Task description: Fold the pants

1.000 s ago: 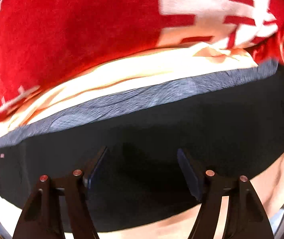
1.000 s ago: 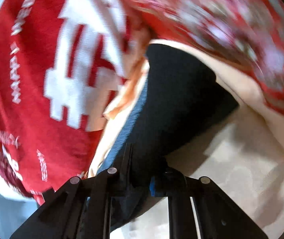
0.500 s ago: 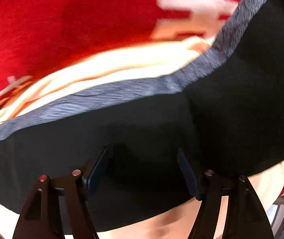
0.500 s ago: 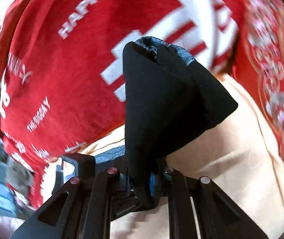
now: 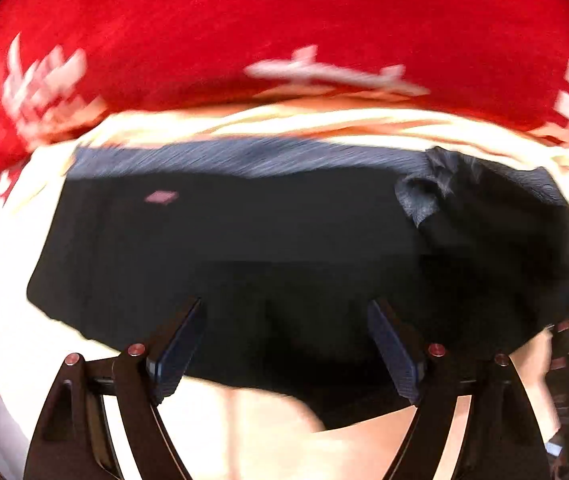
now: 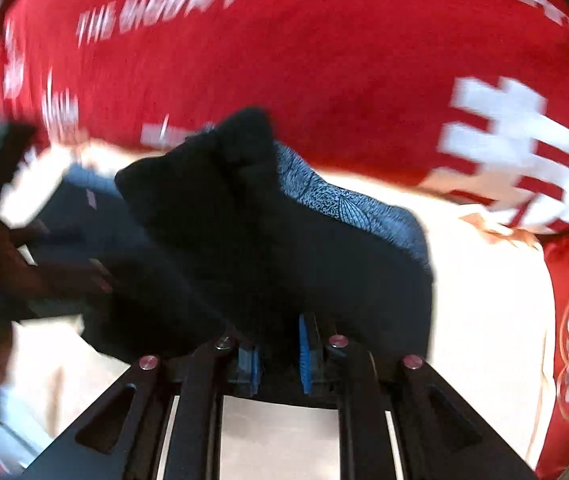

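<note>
The black pants [image 5: 268, 248] are spread on a cream sheet [image 5: 244, 412], with a grey patterned waistband [image 5: 244, 158] along their far edge. A small pink mark [image 5: 160, 197] is seen on the dark cloth near the left end. At the right end, in the left wrist view, a corner of the pants is folded back over the rest and the waistband is bunched there into a crumpled peak. Beyond the sheet a red cloth [image 5: 284, 20] with white lettering is laid.

The left gripper [image 5: 286, 344] is held above the near part of the pants, pointing steeply down. Its jaws stand wide apart and have just been opening; the pants are seen between them, but the fingers [image 5: 174, 354] are not pressed on the cloth, so nothing is grasped.

In the right wrist view the folded-over part of the pants [image 6: 244, 240] is seen as a raised black mound, with the waistband [image 6: 348, 212] showing on its right side. The right gripper [image 6: 280, 354] is held at the near edge of this fold. Its jaws have just been opening and a narrow gap shows between the blue pads [image 6: 305, 354]; dark cloth lies in front of the gap, and whether it is pinched cannot be told. The sheet [image 6: 484, 300] and the red cloth [image 6: 324, 60] are seen around the pants. At the left edge of this view a dark blurred shape is seen, too smeared to identify.
</note>
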`<action>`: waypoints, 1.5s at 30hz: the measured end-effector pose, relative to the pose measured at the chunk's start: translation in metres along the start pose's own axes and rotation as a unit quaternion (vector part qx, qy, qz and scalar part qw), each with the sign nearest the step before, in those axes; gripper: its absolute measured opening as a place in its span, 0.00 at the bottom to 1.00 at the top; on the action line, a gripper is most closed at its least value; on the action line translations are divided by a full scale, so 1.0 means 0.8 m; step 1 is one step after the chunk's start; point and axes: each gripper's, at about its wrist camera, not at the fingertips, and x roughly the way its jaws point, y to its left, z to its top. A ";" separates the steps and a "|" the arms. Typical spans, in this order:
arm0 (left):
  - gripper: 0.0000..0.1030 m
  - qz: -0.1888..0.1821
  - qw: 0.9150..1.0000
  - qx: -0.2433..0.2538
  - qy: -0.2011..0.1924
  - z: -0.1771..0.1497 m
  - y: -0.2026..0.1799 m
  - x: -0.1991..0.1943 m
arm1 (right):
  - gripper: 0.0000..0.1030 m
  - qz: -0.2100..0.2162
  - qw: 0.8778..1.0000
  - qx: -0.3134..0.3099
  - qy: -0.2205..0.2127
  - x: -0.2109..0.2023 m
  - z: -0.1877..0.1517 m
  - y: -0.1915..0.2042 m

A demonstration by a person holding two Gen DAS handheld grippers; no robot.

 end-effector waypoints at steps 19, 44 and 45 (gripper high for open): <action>0.81 -0.180 0.982 0.056 0.023 0.034 -0.076 -0.025 | 0.45 0.309 0.821 0.474 0.067 0.030 -0.078 -0.110; 0.64 -0.101 0.992 0.072 0.027 0.013 -0.104 0.011 | 0.05 0.299 0.831 0.455 0.112 0.067 -0.083 -0.083; 0.64 -0.100 0.992 0.072 0.027 0.015 -0.104 0.009 | 0.07 0.301 0.837 0.441 0.116 0.064 -0.078 -0.084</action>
